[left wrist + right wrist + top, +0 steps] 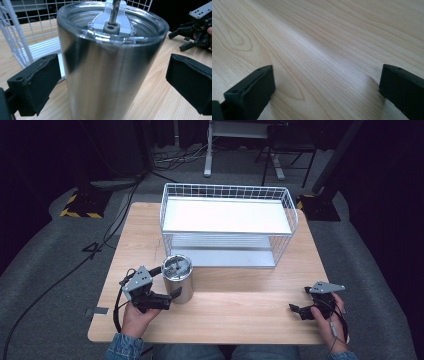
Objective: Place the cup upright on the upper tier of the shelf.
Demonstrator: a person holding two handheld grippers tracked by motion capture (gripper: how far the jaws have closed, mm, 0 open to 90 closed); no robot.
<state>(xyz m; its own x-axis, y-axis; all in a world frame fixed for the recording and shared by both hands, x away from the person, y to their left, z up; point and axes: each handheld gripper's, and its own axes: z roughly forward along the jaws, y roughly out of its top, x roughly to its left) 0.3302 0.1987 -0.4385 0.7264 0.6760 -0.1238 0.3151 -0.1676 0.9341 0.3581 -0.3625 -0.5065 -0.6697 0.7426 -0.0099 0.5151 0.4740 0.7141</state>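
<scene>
Dark curtains and grey carpet are surrounding a pale wooden worktop, where a white wire shelf rack is standing toward the far edge. Just in front of the rack's near left corner, a stainless steel tumbler is standing upright, capped with a clear plastic lid that has a straw hole. The left tool is sitting at the tumbler's base with its jaws spread wide, one on each side of the steel wall and neither touching it, as the left gripper view is showing. The right tool is resting near the worktop's near right corner, jaws likewise spread over bare wood. The tumbler is looking rigid and fairly heavy for its size, and its polished wall is likely slippery; a firm squeeze around the lower or middle body seems safest, since the lid is probably only pressed on and could pop off if gripped.
</scene>
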